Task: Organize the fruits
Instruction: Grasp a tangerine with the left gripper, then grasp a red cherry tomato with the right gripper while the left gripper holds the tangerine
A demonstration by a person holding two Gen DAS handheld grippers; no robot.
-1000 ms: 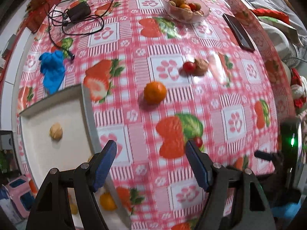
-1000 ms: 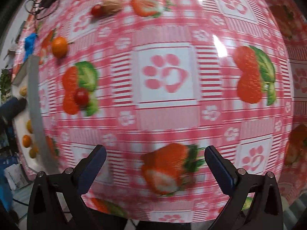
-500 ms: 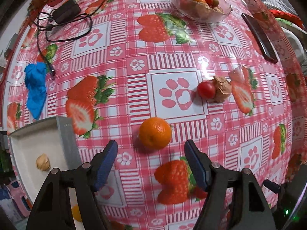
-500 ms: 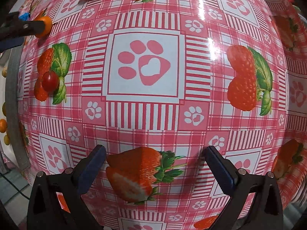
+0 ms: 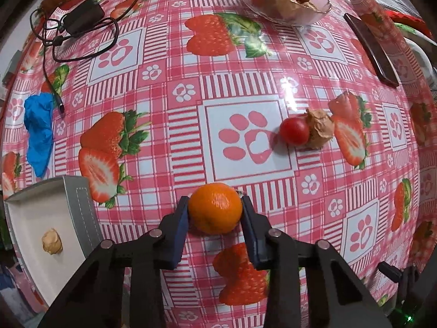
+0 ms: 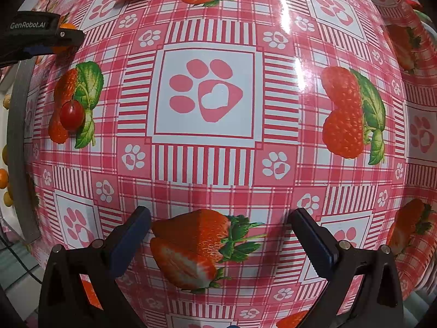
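My left gripper [image 5: 215, 205] is shut on an orange mandarin [image 5: 215, 208] that rests on the pink strawberry tablecloth. A cherry tomato [image 5: 294, 130] touches a brown walnut [image 5: 319, 132] farther right. A white tray [image 5: 32, 218] at lower left holds a walnut [image 5: 52, 241]. My right gripper [image 6: 218, 224] is open and empty above the cloth. In the right wrist view a cherry tomato [image 6: 71, 114] lies at left, and the left gripper [image 6: 41, 37] shows at upper left, with the mandarin [image 6: 67, 27] mostly hidden behind it.
A glass bowl [image 5: 284, 2] of mixed fruit stands at the back. A black phone [image 5: 371, 47] lies at right, a charger with cable [image 5: 82, 19] at back left, a blue cloth [image 5: 38, 134] at left. The tray's grey rim [image 6: 19, 150] with small orange fruits [image 6: 3, 177] is at left.
My left gripper moved forward to the mandarin and closed on it. My right gripper stayed open and shifted slightly closer to the cloth.
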